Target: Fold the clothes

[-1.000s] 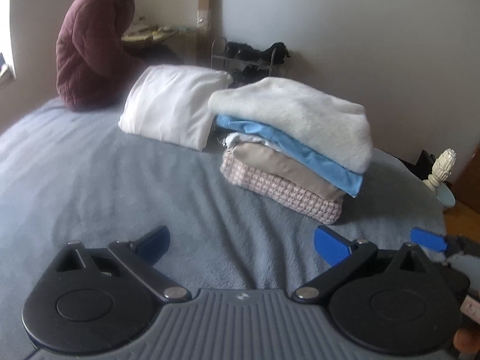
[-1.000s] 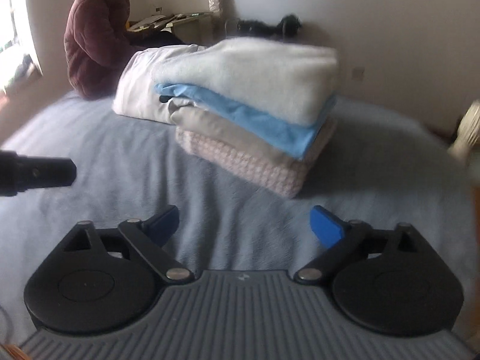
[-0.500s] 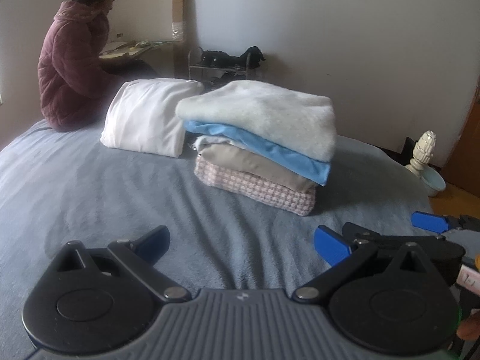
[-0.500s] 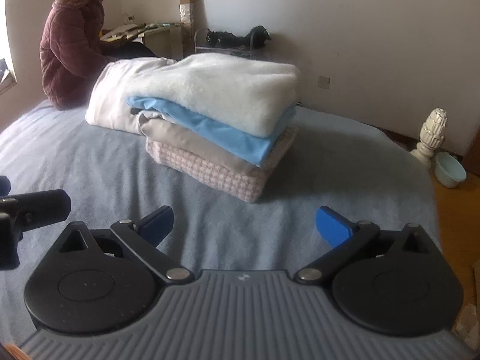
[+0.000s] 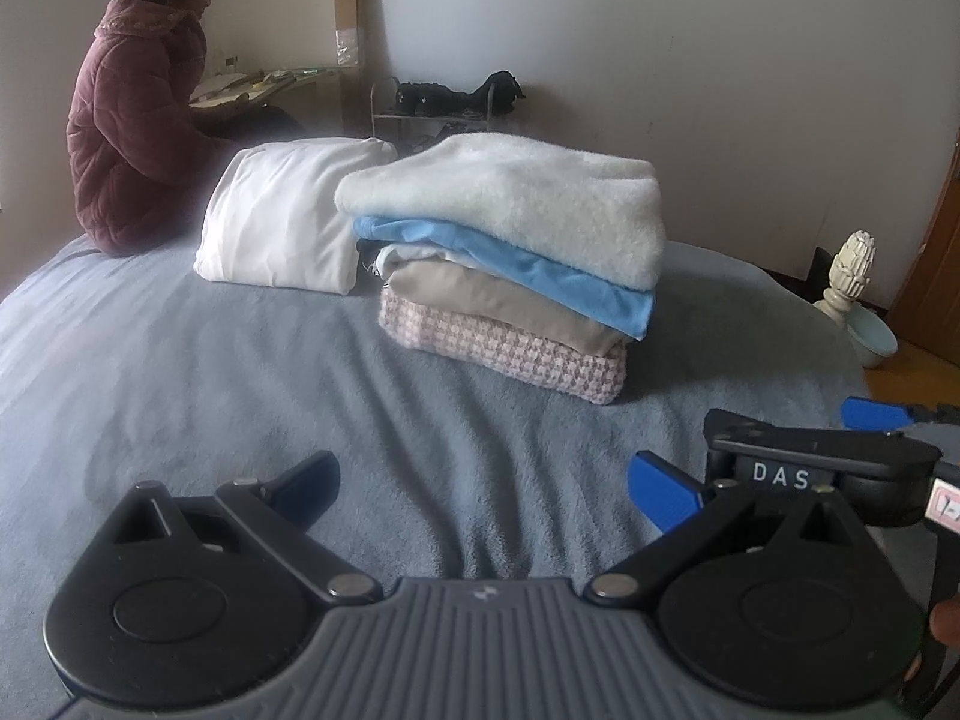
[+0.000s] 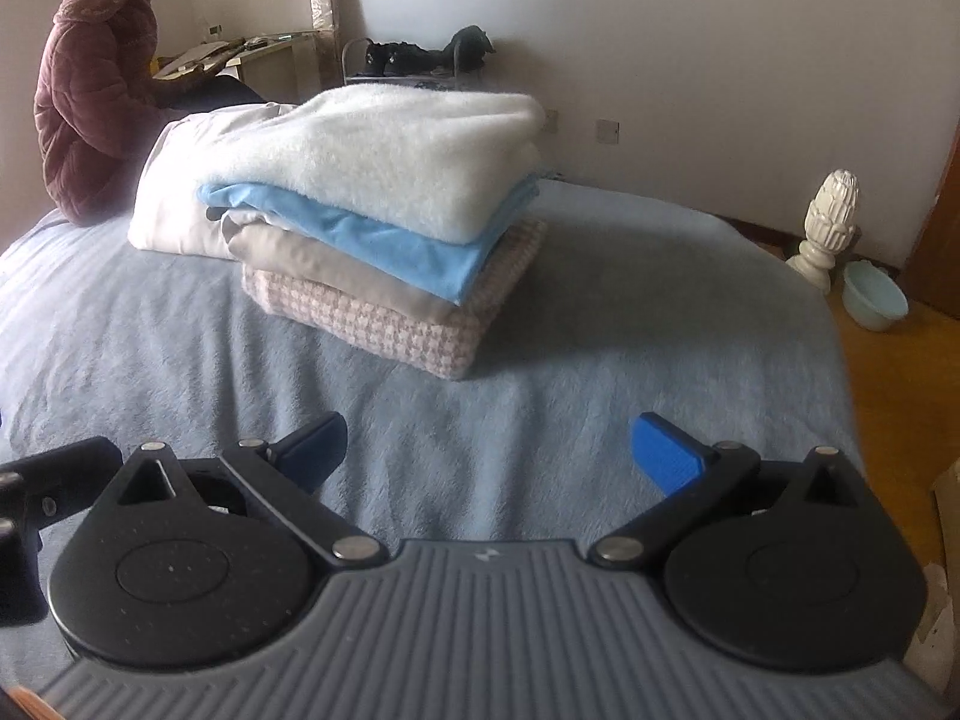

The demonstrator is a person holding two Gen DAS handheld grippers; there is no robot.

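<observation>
both my grippers, left (image 5: 483, 489) and right (image 6: 489, 447), hang wide open and empty over the grey bedspread (image 5: 180, 372). folded stack (image 5: 510, 252) sits ahead, well apart. i judge folding finished; next needs another garment, none visible.

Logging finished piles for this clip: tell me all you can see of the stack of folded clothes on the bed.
The stack of folded clothes has four main layers: a pink-and-white houndstooth piece at the bottom, beige fabric, a light blue garment, and a fluffy white one on top. It rests on the grey-blue bedspread, beside a folded white bundle. Neither open gripper touches it.
</observation>
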